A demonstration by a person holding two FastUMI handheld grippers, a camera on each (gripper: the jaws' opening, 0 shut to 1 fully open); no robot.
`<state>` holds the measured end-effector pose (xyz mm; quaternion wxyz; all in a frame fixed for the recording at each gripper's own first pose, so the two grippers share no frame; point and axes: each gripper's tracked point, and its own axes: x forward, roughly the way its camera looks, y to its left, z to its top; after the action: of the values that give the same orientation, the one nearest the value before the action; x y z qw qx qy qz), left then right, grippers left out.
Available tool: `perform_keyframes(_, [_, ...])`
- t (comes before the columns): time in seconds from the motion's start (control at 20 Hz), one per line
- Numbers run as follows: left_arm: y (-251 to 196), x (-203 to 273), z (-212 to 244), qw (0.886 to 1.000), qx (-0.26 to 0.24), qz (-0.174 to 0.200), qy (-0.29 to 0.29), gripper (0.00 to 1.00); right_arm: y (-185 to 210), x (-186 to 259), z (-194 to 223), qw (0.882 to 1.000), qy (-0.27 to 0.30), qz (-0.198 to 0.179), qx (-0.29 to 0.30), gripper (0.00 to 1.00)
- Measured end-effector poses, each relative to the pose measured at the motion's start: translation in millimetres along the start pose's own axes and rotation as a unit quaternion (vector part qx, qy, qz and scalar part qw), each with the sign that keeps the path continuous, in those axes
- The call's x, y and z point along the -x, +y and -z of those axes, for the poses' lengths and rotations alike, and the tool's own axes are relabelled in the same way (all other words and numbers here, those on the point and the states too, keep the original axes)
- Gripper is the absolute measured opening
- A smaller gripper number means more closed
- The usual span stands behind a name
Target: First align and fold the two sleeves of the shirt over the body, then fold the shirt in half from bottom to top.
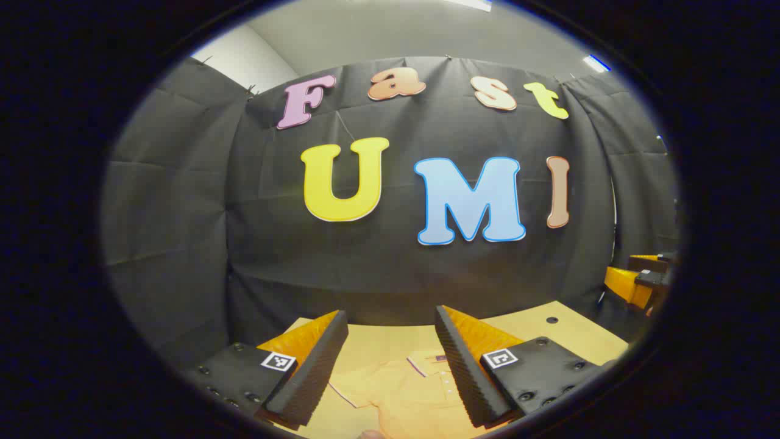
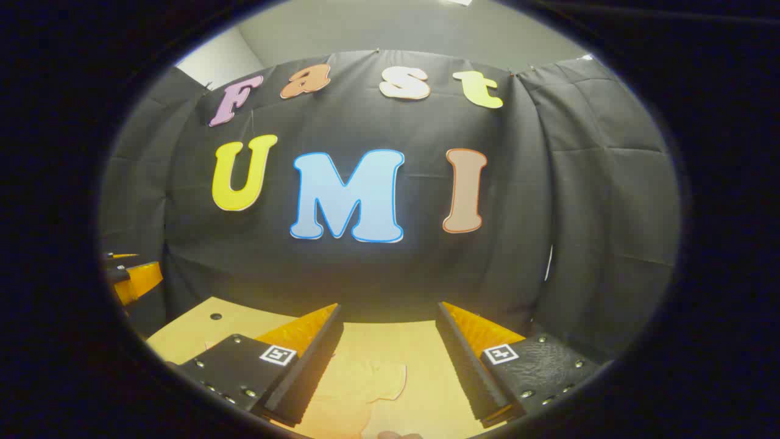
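Your left gripper (image 1: 390, 360) has its fingers (image 1: 314, 366) spread wide, with nothing between them and nothing touched. They are held up off the pale wooden bench (image 1: 567, 332) and look forward at the booth's black cloth wall (image 1: 183, 201) rather than down. Through the gap between them you see the orange short-sleeved polo shirt (image 1: 414, 390) lying flat on the bench, collar and button placket towards the wall. One striped sleeve edge reaches out from the shirt's body on the side of the nearer finger.

Your right gripper (image 2: 390, 360) stands the same way: fingers (image 2: 308, 366) wide apart, gripping nothing, clear of the cloth. Below them a short sleeve (image 2: 381, 378) lies spread out from the shirt's body, its rounded cuff edge showing against the bench.

Judged from this, both tools are raised and opened in readiness, one over each side of the shirt, so that each can come down on its own sleeve. No fold has been made that can be seen here; both sleeves lie out flat, so the first step is not yet begun.

Farther from the shirt, each gripper shows at the rim of the other's view. Your right one appears at the far edge of the left gripper view (image 1: 640, 280), and your left one at the far edge of the right gripper view (image 2: 131, 277).

A small dark hole (image 1: 552, 319) marks the bench beyond the shirt.
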<state>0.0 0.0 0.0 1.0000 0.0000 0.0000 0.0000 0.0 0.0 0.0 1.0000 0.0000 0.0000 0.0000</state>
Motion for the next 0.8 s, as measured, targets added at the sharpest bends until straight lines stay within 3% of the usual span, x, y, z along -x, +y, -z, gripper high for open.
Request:
perform_keyframes(0.55, [8,-4,2,1.000,-0.017,-0.025,0.004,0.94,-9,-28,40,0.998,0.056,-0.003,-0.028,0.96])
perform_keyframes(0.8, [10,-3,3,0.999,-0.021,-0.029,0.009,0.94,-11,-77,119,0.984,0.173,-0.016,-0.041,0.97])
